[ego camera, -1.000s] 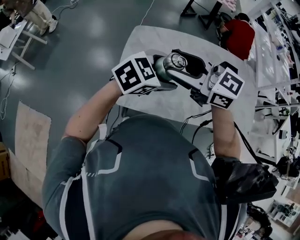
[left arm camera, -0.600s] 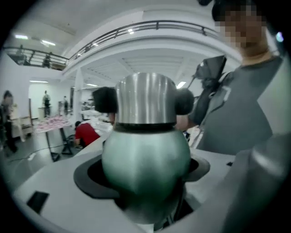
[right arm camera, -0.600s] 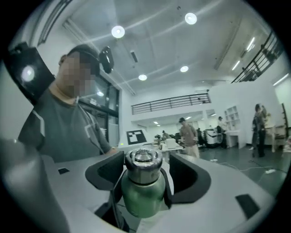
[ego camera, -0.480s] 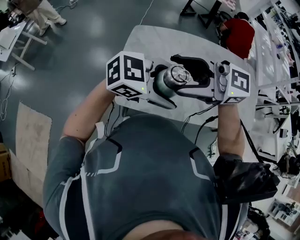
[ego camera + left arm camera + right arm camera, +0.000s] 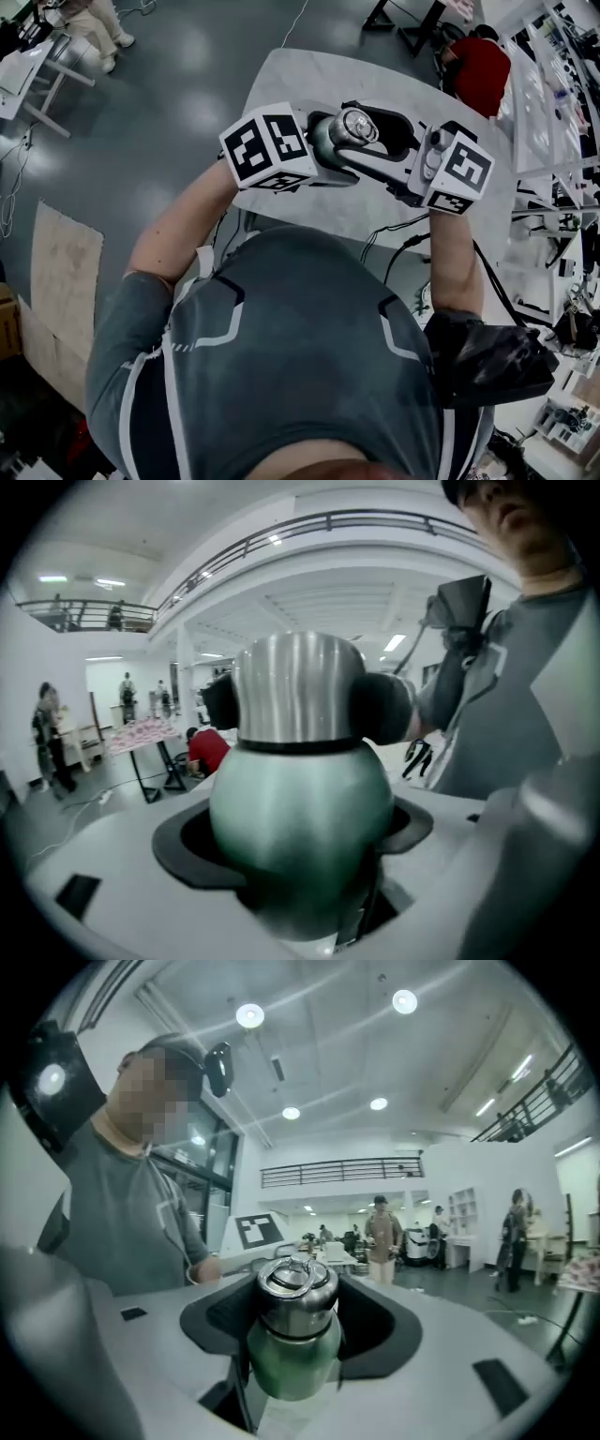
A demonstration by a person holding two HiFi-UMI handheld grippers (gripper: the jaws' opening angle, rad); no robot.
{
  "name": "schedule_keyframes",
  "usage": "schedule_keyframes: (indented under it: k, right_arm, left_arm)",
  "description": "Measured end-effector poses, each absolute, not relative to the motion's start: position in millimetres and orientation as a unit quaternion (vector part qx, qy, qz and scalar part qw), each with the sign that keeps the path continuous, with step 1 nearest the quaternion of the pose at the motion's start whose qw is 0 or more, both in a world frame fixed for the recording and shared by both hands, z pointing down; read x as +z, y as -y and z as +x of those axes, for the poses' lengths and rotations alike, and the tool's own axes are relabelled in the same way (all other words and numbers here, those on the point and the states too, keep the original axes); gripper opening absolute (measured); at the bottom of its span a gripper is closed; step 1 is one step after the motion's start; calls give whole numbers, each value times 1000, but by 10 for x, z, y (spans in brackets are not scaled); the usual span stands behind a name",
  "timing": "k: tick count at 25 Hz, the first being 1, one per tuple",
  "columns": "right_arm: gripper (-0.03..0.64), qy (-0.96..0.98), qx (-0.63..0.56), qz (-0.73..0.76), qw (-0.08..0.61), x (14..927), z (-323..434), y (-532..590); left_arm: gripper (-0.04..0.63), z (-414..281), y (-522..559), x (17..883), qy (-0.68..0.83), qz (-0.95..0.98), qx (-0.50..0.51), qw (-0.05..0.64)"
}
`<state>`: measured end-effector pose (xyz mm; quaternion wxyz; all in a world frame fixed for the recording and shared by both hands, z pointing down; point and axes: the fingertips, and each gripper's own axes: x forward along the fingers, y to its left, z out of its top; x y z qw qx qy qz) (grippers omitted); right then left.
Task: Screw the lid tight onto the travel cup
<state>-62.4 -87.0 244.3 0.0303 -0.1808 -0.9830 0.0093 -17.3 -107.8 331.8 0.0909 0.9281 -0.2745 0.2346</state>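
My left gripper [image 5: 321, 157] clamps the green travel cup [image 5: 300, 808] from 9 o'clock, held above the white table [image 5: 309, 84]. My right gripper [image 5: 361, 139], coming from 4 o'clock, has just been closing its jaws, and they grip the steel lid [image 5: 297, 1293] at the cup's 2 o'clock end.

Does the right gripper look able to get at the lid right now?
Likely yes: the lid sits inside the right gripper, whose jaws have just been closing onto it, while the left gripper holds the cup.
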Motion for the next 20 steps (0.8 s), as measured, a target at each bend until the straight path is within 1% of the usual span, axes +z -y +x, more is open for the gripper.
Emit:
schedule_keyframes:
  k: [3,6,9,10,11,14,18,20]
  right_arm:
    - [275,994,41,-92,39,2607,-680,1062]
    - [275,995,55,-68,41,2629,-690,1088]
    - [281,986,27,-160,34,2513,-617,881]
    - [306,977,20,-209,26,2460,-566,776]
    - [316,968,18,-251,18,2407,-506,681]
    - [316,949,23,-313,3,2308,-380,533]
    - [313,927,14,-375,-9,2224,-339,383]
    - [281,919,16,-394,-11,2197,-312,336]
  left_arm:
    - [402,-299,1268,3489,347,897,257,101]
    - [402,-292,1284,3512,348,897,251,109]
    - [402,-170,1078,3366,264,935,215,102]
    - [402,-120,957,3286,222,950,197,101]
    - [402,-71,827,3203,180,962,179,99]
    - [402,47,486,3041,88,979,160,89]
    - [402,118,352,3009,48,981,173,78]
    - [402,148,349,3004,42,981,175,79]
